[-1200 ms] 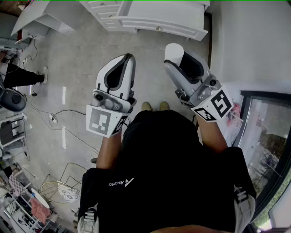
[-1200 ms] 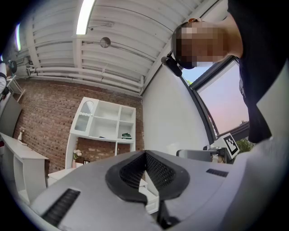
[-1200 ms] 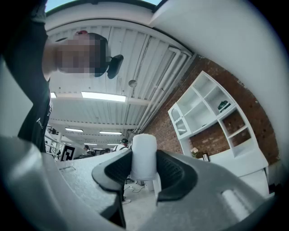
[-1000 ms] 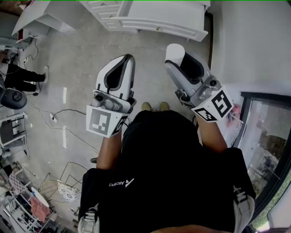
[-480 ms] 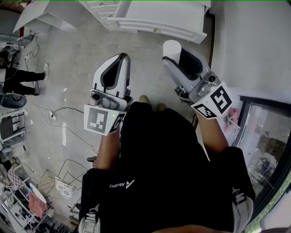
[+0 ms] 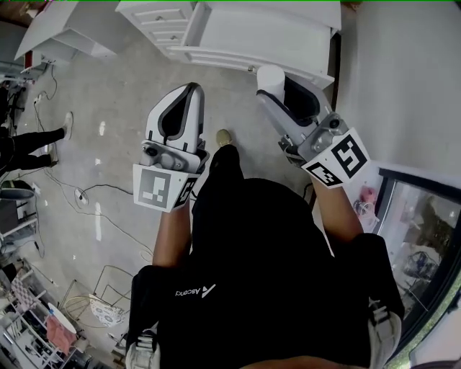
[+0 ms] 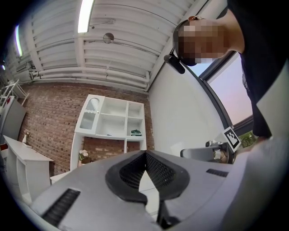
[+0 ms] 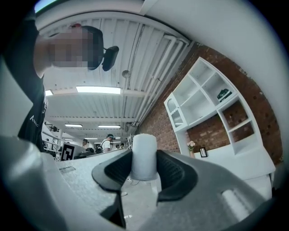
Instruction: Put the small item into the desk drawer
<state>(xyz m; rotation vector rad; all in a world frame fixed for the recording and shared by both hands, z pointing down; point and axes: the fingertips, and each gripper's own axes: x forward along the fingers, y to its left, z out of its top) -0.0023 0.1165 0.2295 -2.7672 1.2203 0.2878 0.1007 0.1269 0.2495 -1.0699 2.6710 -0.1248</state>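
The white desk [image 6: 274, 29] lies ahead, its drawers [image 6: 164, 21] seemingly closed. The left gripper [image 6: 191, 94] has its fingers together, empty. The right gripper [image 6: 279, 81] has its fingers clamped on the small white cylinder [image 8: 144, 153], low down, so a jolt could tip it loose.

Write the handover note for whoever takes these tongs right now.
Left tongs: shut, nothing between them.
Right tongs: shut on the white cylinder.
White desk: ahead, apart from both tongs. I cannot tell whether any of its drawers is open.
Done: item picked up.
Left: reach the desk, open a drawer if needed (probably with the left tongs), and put the cylinder in.
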